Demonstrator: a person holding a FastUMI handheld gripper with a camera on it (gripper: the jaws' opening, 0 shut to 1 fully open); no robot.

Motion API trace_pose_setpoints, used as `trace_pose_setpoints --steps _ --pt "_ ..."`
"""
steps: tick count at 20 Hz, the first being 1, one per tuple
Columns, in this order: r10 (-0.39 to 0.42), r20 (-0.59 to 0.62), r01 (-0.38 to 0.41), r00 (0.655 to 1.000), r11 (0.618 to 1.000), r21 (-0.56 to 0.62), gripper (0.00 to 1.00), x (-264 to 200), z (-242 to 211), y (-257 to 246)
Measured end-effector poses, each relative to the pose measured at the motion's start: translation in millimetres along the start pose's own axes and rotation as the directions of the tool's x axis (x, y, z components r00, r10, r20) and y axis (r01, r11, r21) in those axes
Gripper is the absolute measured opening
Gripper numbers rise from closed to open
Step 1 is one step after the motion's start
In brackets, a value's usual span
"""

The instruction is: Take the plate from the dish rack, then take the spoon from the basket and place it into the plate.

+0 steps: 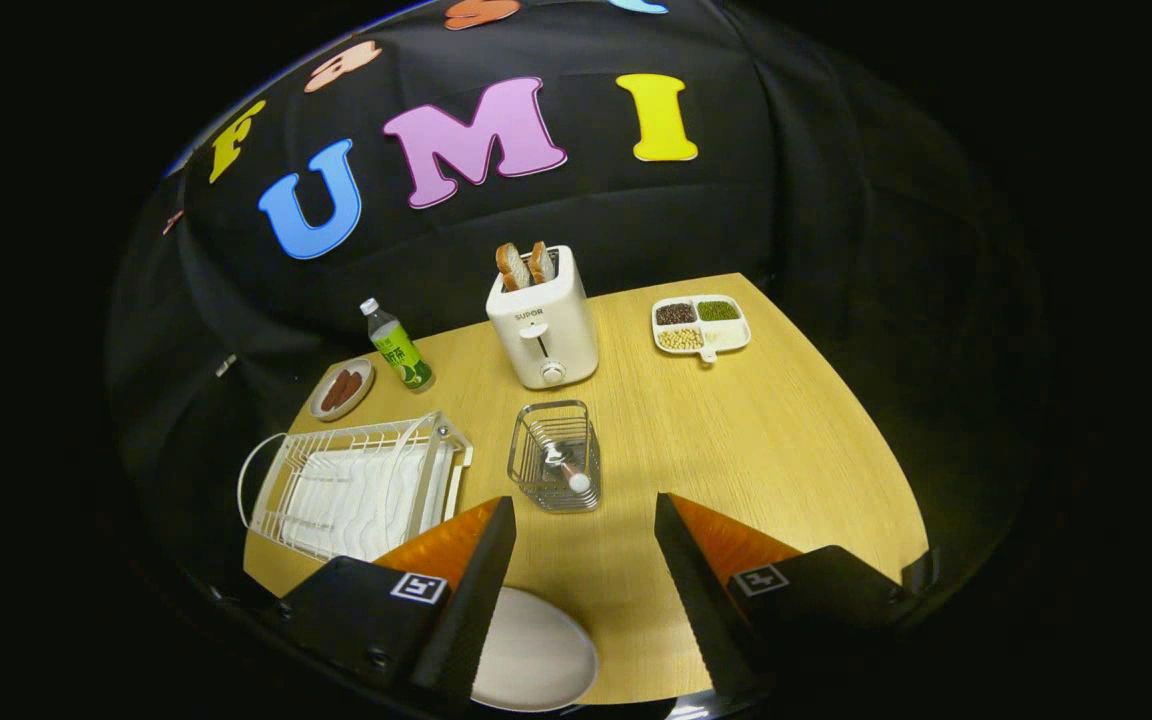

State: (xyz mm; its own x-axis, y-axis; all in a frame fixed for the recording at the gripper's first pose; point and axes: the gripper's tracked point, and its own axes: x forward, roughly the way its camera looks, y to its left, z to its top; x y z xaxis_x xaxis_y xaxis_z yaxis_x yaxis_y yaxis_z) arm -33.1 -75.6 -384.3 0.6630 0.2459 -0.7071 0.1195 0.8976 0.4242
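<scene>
Both fingers of tongs (pixel 584 520) spread above plate (pixel 534 655), empty.

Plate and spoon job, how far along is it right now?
Done, it looks: the plate lies flat on the table between the fingers, and the dish rack holds no plate. In hand: nothing; the gripper is open above the table. Left: the spoon stands in the wire basket just ahead of the fingers; it must be lifted out and laid in the plate.
</scene>
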Motion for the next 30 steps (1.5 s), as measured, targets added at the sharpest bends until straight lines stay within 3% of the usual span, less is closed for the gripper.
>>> trace_pose_setpoints --steps 5,9,13,16,18,22,30 --pt "0.002 -0.051 -0.003 0.999 1.000 -0.016 0.84 41.5 -4.0 4.9" --pt "-0.014 -0.082 0.014 0.997 1.000 -0.007 0.65 60.7 -10.3 -0.9" --pt "0.002 -0.098 -0.003 0.995 1.000 -0.009 0.39 69.2 -16.2 6.6" --pt "0.015 -0.117 -0.017 0.993 1.000 -0.010 0.34 70.5 -20.2 12.1" --pt "0.009 -0.111 -0.010 0.994 1.000 -0.004 0.18 70.8 -21.7 17.3" --pt "-0.015 -0.109 0.016 0.994 1.000 0.008 0.11 67.8 -19.8 16.0" --pt "0.013 -0.038 -0.011 0.999 0.999 0.048 0.11 20.3 1.2 18.2"
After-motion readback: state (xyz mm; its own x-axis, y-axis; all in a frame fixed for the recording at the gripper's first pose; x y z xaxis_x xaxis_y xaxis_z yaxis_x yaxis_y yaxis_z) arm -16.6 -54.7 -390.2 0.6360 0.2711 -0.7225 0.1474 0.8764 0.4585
